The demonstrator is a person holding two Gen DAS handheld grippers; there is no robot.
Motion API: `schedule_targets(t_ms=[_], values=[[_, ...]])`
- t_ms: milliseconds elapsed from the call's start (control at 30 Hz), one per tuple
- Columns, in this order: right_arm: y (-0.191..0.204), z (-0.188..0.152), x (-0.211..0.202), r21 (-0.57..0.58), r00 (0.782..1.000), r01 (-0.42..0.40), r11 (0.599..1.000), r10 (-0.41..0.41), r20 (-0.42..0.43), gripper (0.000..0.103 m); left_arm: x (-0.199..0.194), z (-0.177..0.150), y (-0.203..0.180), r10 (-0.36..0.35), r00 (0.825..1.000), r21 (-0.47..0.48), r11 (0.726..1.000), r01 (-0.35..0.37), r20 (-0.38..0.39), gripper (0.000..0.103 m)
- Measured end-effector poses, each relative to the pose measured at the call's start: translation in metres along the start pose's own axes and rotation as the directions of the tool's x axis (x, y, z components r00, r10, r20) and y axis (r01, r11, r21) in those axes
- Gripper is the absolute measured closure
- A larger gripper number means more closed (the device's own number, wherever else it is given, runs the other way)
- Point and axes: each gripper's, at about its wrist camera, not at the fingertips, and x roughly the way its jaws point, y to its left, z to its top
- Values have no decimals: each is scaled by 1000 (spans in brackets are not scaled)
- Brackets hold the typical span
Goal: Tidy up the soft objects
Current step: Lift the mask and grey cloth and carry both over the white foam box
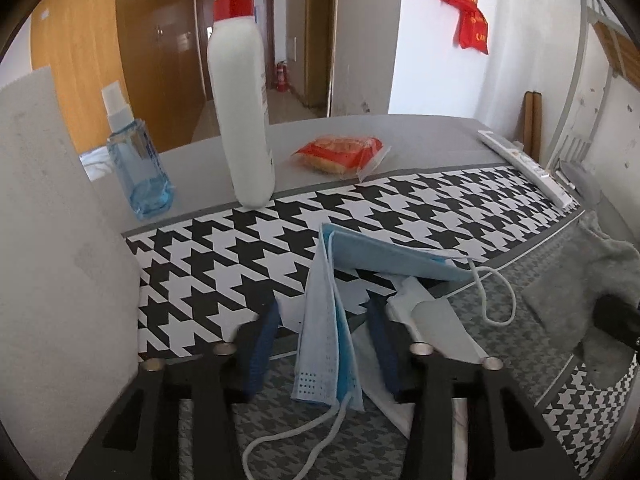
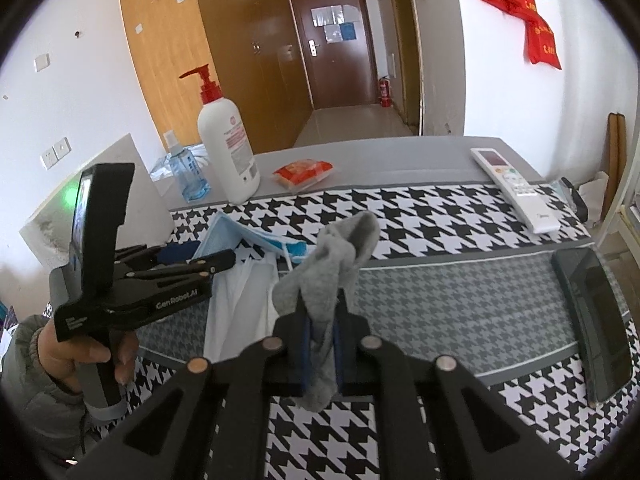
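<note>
In the left wrist view, a folded blue face mask [image 1: 324, 340] stands between the blue pads of my left gripper [image 1: 324, 306]. The pads are a little apart from it, so the gripper is open. The mask's other half [image 1: 392, 258] rests on the houndstooth mat. A white mask [image 1: 436, 320] lies under and to the right of it. My right gripper [image 2: 322, 308] is shut on a grey sock [image 2: 336, 256], which sticks up out of the jaws above the mat. The right wrist view also shows the left gripper [image 2: 204, 254], held by a hand [image 2: 80, 356] over the blue mask [image 2: 236, 240].
A white pump bottle [image 1: 240, 112] with a red top, a blue spray bottle [image 1: 138, 168] and a red snack packet [image 1: 340, 154] stand along the table's far side. A white remote [image 2: 512, 188] and a black phone [image 2: 592, 320] lie at the right. A white board [image 1: 52, 240] stands at the left.
</note>
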Motion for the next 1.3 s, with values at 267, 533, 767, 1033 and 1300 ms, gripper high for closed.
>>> schedule_targets(t_ms=[267,533,767,1033,1300], values=[[-3,-2,-4,5,1000,-3,1000,3,5,91,0,0,1,-34,999,-3,999,34,6,97],[-6,-2,-16,34,998,-5,999,3,60,91,-20,2,-2,-25,997,12,1000,24,74,99],[-3,0,-35,45,992,7,999,-13,126,91,-54,7,1,-4,984,10,1000,3,178,99],[12,-2,-53,45,984,26,999,-33,176,91,-98,3,3,-12,960,19,1000,7,280,99],[28,1,-76,25,970,47,999,-51,236,91,-136,-2,5,-29,931,37,999,16,364,99]])
